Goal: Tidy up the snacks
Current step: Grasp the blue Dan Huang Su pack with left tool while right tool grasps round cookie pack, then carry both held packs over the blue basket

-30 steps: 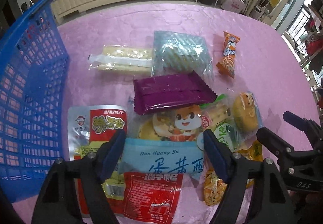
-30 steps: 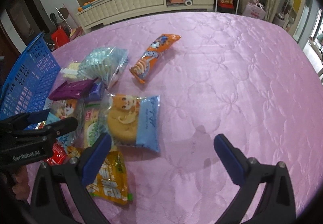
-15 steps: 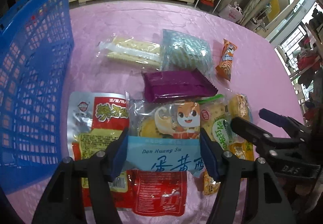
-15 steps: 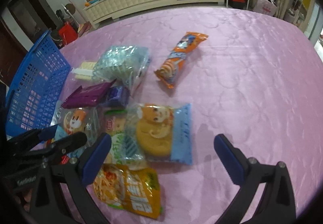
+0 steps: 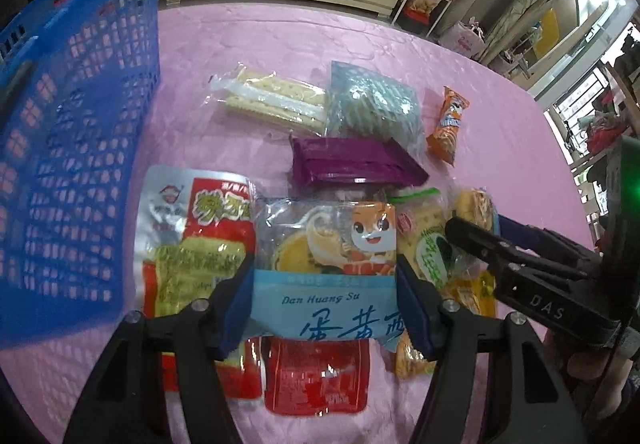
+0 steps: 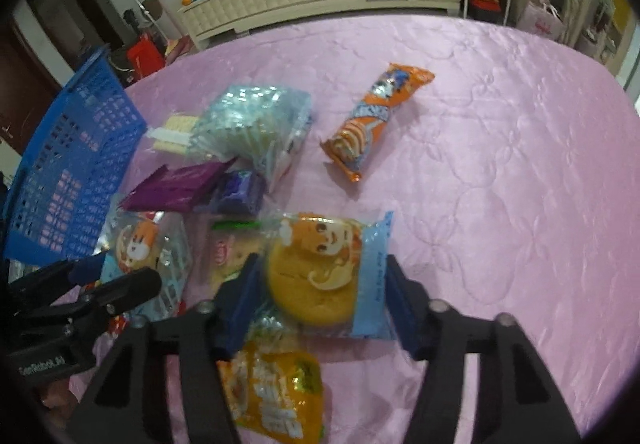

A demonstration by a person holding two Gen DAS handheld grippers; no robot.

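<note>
Evidently both hands work at once. The left gripper (image 5: 324, 292) has its pads pressed on the sides of the fox-printed pastry pack (image 5: 326, 272), partly closed and holding it, probably to carry it to the blue basket (image 5: 76, 116) standing just beside the pile on the pink-covered bench (image 5: 500, 148). The right gripper (image 6: 320, 296) is closing on the blue-edged cake pack (image 6: 328, 276), which lies between its jaws; whether the pads already bite I cannot tell. I count ten packets loose on the bench, each different, among them one orange wafer bar (image 6: 372, 120), one purple pack (image 5: 352, 160) and one yellow bag (image 6: 276, 392), plus one basket.
</note>
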